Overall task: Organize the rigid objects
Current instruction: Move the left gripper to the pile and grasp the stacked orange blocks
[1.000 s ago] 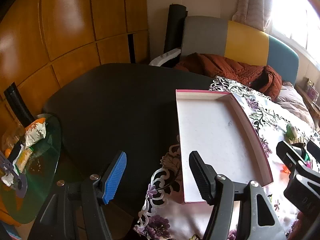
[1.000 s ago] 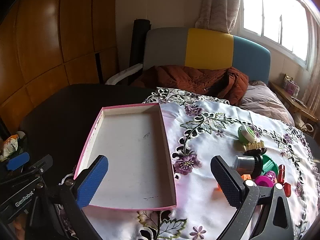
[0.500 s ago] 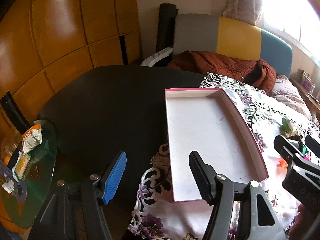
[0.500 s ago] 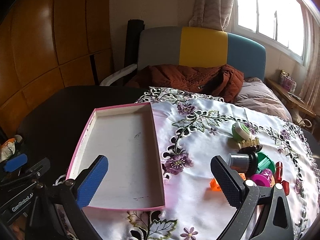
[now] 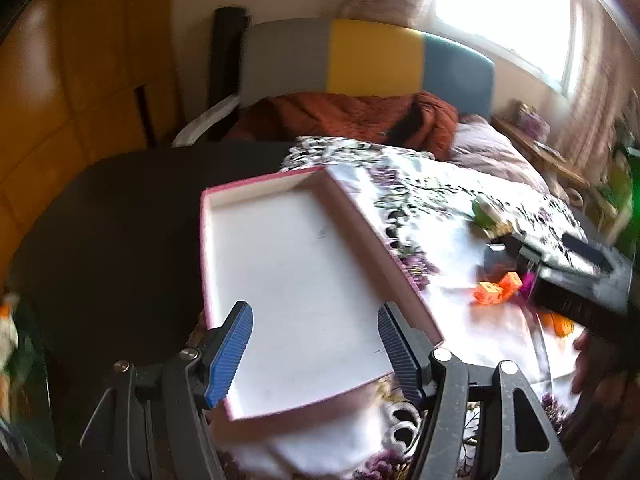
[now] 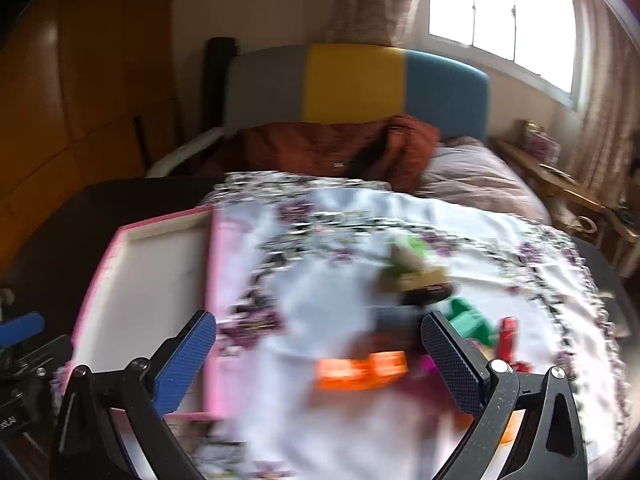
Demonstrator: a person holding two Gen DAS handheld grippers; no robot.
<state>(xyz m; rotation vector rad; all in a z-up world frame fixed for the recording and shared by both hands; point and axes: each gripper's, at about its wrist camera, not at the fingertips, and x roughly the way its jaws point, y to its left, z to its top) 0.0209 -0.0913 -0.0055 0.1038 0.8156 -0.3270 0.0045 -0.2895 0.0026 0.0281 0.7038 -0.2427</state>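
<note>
Two black two-finger grippers with blue ribbed pads hang over a white cloth embroidered with purple flowers (image 6: 340,304). The left gripper (image 5: 314,350) stands wide apart and holds nothing, above the near end of a shallow pink-rimmed cardboard tray with a white floor (image 5: 264,186). The right gripper (image 6: 320,360) is likewise spread and bare, above blurred orange plastic blocks (image 6: 362,370). Beside these lie a green plastic piece (image 6: 470,322) and a small red cylinder (image 6: 507,336), well apart from the tray.
</note>
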